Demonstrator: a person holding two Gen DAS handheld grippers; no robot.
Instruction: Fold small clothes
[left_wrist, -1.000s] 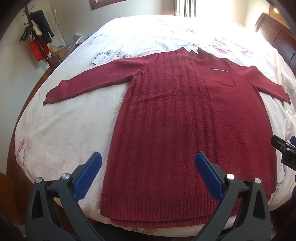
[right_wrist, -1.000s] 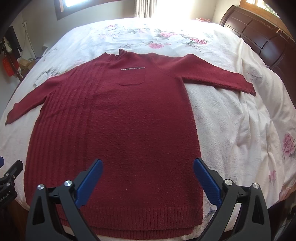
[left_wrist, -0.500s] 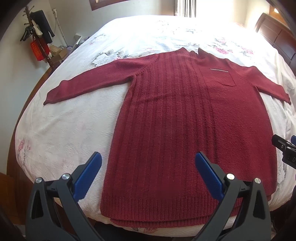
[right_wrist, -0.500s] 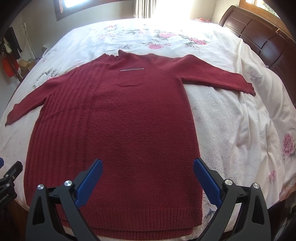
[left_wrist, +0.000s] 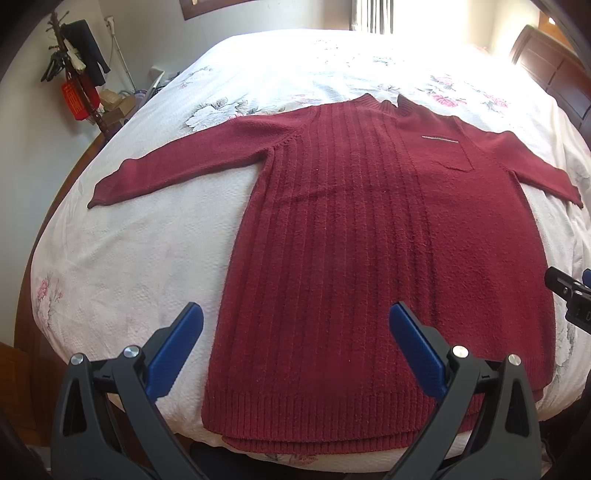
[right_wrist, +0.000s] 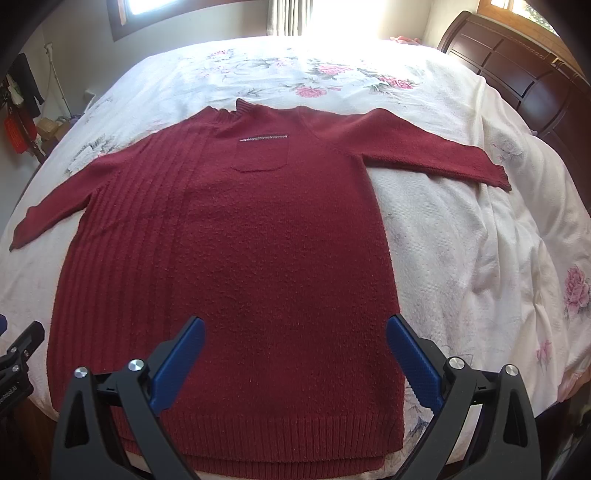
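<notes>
hidden: sweater (left_wrist: 373, 236) hem runs behind the finger mounts at frame bottom; right sleeve cuff (left_wrist: 576, 195) nears the right frame edge, left wrist view
count: 1 sweater, 2 sleeves, 1 chest pocket (right_wrist: 260, 153)
sweater: flat, frame centre, on bed (right_wrist: 461, 229)
left gripper (left_wrist: 295, 328): wide open, empty
right gripper (right_wrist: 293, 338): wide open, empty

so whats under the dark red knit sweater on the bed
The dark red knit sweater lies flat, sleeves spread, directly on the white floral bedspread, which shows all around it. Whatever lies beneath its body is covered. Both open grippers, left gripper and right gripper, hover above its hem.
</notes>
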